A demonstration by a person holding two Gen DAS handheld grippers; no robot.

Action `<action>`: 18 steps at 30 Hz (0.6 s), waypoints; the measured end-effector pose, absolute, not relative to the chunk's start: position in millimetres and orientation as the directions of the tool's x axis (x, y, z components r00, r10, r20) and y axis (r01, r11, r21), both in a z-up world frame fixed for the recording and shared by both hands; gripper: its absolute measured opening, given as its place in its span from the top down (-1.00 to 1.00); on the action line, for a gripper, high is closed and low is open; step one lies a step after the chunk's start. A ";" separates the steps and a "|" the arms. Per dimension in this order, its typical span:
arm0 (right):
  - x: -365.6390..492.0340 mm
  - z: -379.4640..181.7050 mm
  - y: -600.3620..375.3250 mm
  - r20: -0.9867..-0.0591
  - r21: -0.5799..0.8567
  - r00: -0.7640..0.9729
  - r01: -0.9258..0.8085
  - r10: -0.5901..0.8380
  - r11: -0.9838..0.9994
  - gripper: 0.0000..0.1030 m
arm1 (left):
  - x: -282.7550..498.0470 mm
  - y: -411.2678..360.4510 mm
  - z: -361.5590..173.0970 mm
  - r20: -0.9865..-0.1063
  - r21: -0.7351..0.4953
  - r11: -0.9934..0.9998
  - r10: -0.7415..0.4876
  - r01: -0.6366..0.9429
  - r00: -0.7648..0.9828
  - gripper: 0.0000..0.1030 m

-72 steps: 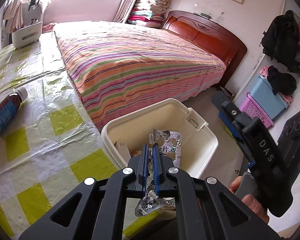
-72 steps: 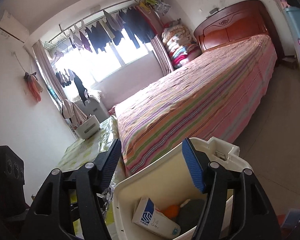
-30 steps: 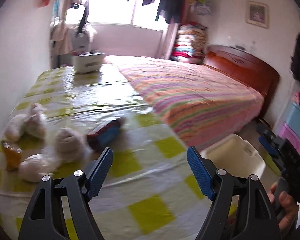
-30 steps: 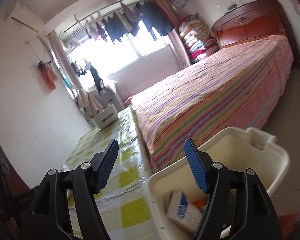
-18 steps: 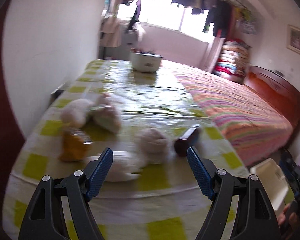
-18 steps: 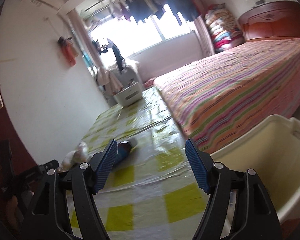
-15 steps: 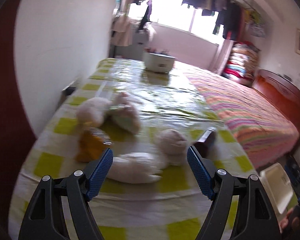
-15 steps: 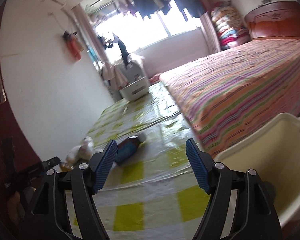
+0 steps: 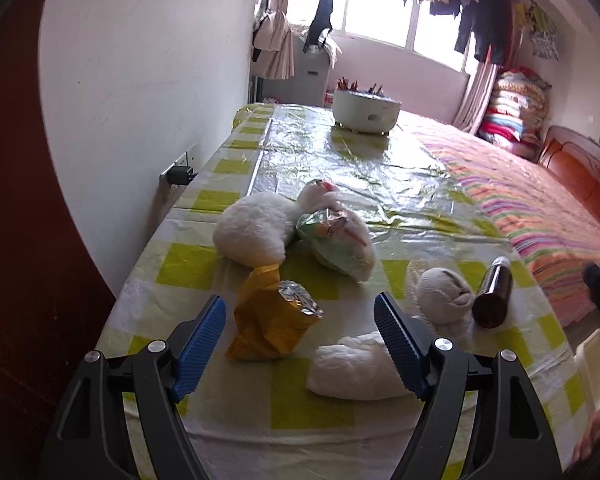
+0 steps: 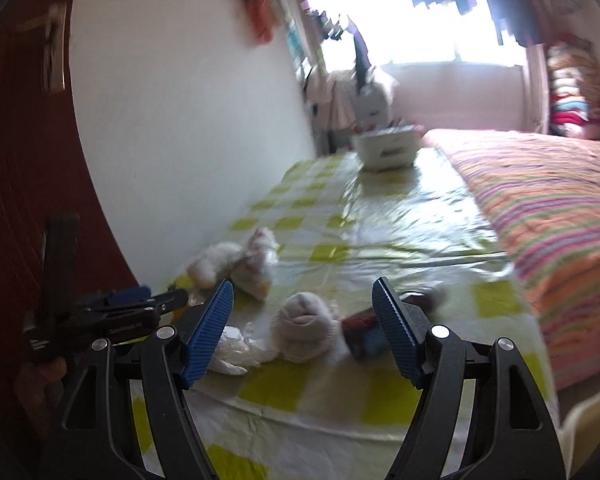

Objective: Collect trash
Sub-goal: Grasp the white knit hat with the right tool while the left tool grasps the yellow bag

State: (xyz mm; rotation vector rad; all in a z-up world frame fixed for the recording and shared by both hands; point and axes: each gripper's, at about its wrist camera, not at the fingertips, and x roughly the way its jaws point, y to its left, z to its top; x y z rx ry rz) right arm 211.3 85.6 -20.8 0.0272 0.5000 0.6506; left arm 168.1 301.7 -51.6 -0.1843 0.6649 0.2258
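The crumpled yellow-orange foil snack packet (image 9: pixel 270 318) lies on the surface (image 9: pixel 300 404) just ahead of the left tongs (image 9: pixel 300 330), a little toward their left blade and not yet between the pads. These tongs stand wide apart and hold nothing. To my eye the packet is the next piece of trash to take.

It is light, springy and shiny — if the blades close on a loose corner, it may slide out or spin away instead of being pinched. A grip across its bulk looks safer.

Just ahead of the right blade lies a flattened white crumpled wad, tissue or thin plastic (image 9: pixel 360 366), partly hidden by that blade. A careless close could catch both, or push the wad off the near edge.

Farther ahead are a rolled white sock (image 9: pixel 444 294), a dark brown bottle lying on its side (image 9: pixel 494 294), a green-printed plastic bag (image 9: pixel 334 242) and a white plush toy (image 9: pixel 260 230) that the bag rests against. The toy and sock are probably not trash — taking them would be a mistake.

The glossy clear cover over the yellow-checked cloth looks slippery, so nudged things may skid.

The right tongs (image 10: pixel 302 328) are also wide and empty, aimed toward the sock and bottle; their view is blurred. The left tongs show close beside them there, so the two could collide.
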 end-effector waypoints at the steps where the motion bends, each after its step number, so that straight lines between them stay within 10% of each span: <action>1: 217.5 -25.9 94.1 -0.464 0.170 0.664 -0.583 0.587 0.794 -0.37 | 170.9 302.8 -54.1 -0.635 -0.082 0.962 0.152 -0.262 0.757 -0.44; 18: 294.6 -88.8 169.2 -0.728 0.017 0.549 -0.584 0.410 0.812 -0.13 | 193.4 320.1 -74.9 -0.701 -0.081 0.964 0.126 -0.254 0.702 -0.44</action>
